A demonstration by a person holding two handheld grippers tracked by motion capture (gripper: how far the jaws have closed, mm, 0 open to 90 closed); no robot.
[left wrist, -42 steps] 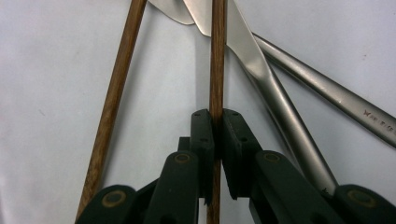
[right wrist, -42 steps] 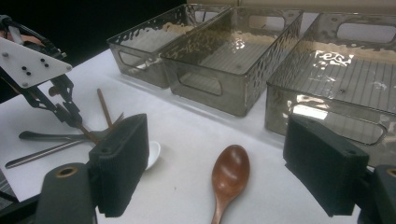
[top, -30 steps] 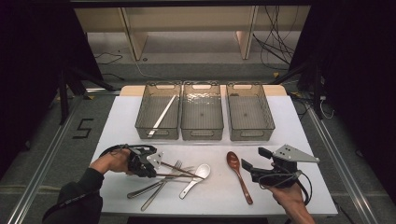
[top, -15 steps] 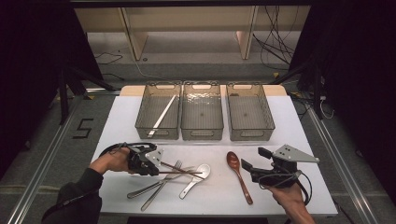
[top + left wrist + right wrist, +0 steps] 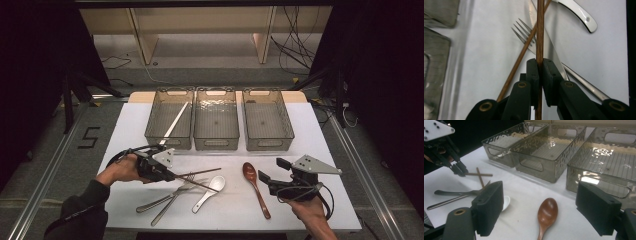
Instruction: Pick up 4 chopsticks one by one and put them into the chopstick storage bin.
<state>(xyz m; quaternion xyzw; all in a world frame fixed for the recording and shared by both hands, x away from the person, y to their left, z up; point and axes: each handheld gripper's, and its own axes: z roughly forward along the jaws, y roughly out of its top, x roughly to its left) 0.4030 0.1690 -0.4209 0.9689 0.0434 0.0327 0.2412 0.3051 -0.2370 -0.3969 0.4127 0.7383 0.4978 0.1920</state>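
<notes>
White sheeting covers the counter (image 5: 320, 150), with dark floor all round and bare room along its right edge. Three clear bins (image 5: 217, 120) line the far side; the leftmost holds one pale stick. Just before that leftmost bin, the left gripper (image 5: 169, 176) is pressed together on a brown chopstick (image 5: 539, 30), which crosses a second chopstick (image 5: 520, 55) over a fork (image 5: 524, 31). The right gripper (image 5: 544, 212), spread wide, hangs above a wooden spoon (image 5: 546, 216) before the rightmost bin, near a white spoon (image 5: 210, 190).
</notes>
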